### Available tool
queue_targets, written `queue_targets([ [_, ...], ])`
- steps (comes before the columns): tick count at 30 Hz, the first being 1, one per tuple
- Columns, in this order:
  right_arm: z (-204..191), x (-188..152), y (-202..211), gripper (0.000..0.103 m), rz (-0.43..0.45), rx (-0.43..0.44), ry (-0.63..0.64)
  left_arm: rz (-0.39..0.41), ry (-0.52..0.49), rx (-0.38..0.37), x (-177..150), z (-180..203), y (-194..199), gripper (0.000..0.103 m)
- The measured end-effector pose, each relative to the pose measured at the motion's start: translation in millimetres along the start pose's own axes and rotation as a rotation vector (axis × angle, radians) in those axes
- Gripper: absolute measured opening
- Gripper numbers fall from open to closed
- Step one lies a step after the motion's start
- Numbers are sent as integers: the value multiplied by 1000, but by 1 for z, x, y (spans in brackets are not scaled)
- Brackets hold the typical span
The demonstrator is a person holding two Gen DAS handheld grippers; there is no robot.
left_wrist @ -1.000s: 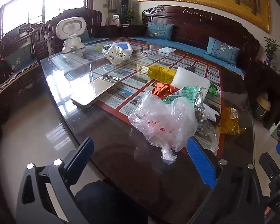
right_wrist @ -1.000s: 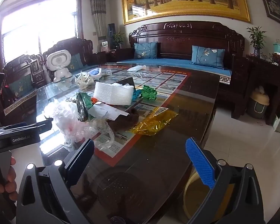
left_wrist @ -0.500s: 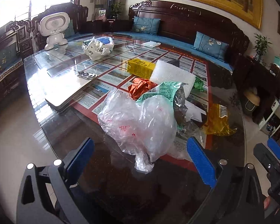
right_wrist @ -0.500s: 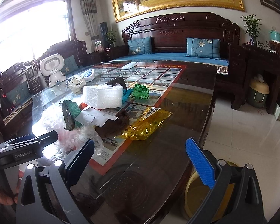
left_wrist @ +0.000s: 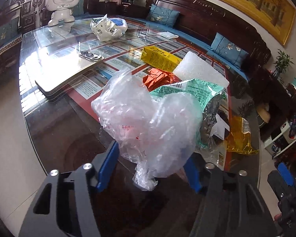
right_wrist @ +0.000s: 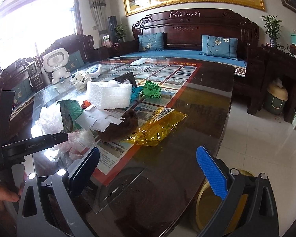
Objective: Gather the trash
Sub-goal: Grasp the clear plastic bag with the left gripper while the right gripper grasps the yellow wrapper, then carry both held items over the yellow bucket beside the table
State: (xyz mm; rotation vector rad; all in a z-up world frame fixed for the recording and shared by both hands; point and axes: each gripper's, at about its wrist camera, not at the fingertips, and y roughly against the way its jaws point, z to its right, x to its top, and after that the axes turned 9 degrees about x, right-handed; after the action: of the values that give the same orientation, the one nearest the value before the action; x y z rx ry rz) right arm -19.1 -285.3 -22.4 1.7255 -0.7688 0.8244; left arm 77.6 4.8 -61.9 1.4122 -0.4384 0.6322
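The bag is thin clear plastic, crinkly and shiny. The table has a smooth, glossy glass top over dark wood. The foam is white and bumpy. The yellow wrapper is shiny see-through film. The pads are blue, rough rubber.

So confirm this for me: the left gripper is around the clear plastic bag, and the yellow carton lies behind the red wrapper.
One thing is wrong: the wrapper is orange, not red, as the left wrist view shows. The left gripper, its jaws just closing, is around the clear plastic bag, and the yellow carton lies behind that wrapper.
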Motion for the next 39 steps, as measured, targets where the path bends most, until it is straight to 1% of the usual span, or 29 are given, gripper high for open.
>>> queue_targets([
  [1,1,1,-1,95,-2,6,-4,5,-7,-2,0,0,1,46],
  [2,2,2,-2,95,-3,11,-8,12,-13,-7,-1,0,2,42],
  [3,2,3,-4,95,-6,14,-9,19,-20,-12,-3,0,4,33],
  [4,2,5,-5,95,-11,13,-10,27,-27,-16,-4,0,7,26],
  [7,2,10,-13,95,-27,-3,-1,55,-47,-39,-5,1,15,21],
  [12,1,23,-31,94,-53,-19,16,87,-66,-78,-10,2,28,19],
  [13,0,25,-35,93,-64,-19,21,92,-68,-81,-10,-3,31,19],
  [15,1,31,-48,81,-102,-17,26,99,-68,-89,-11,-6,35,19],
  [16,2,34,-54,79,-118,-22,22,102,-66,-90,-12,-8,36,19],
  [20,16,42,-79,78,-187,-50,-38,110,-53,-94,-15,-19,44,19],
  [23,26,44,-94,78,-247,-28,-91,119,-52,-97,-16,-23,49,19],
  [25,28,43,-102,66,-278,-51,-79,127,-57,-97,-16,-23,53,19],
  [26,28,42,-105,50,-294,-62,-65,129,-59,-101,-16,-23,54,19],
  [27,28,40,-106,40,-301,-70,-53,131,-57,-104,-16,-23,55,19],
  [28,28,39,-105,38,-292,-66,-42,133,-55,-106,-16,-24,56,19],
  [29,27,38,-104,30,-288,-61,-25,136,-56,-108,-16,-24,57,19],
  [30,26,37,-102,25,-285,-56,-9,140,-57,-108,-16,-24,58,19],
  [33,23,35,-92,22,-262,-27,25,153,-59,-112,-17,-23,65,19],
  [39,17,36,-58,22,-184,14,58,189,-88,-135,-21,-16,89,19],
])
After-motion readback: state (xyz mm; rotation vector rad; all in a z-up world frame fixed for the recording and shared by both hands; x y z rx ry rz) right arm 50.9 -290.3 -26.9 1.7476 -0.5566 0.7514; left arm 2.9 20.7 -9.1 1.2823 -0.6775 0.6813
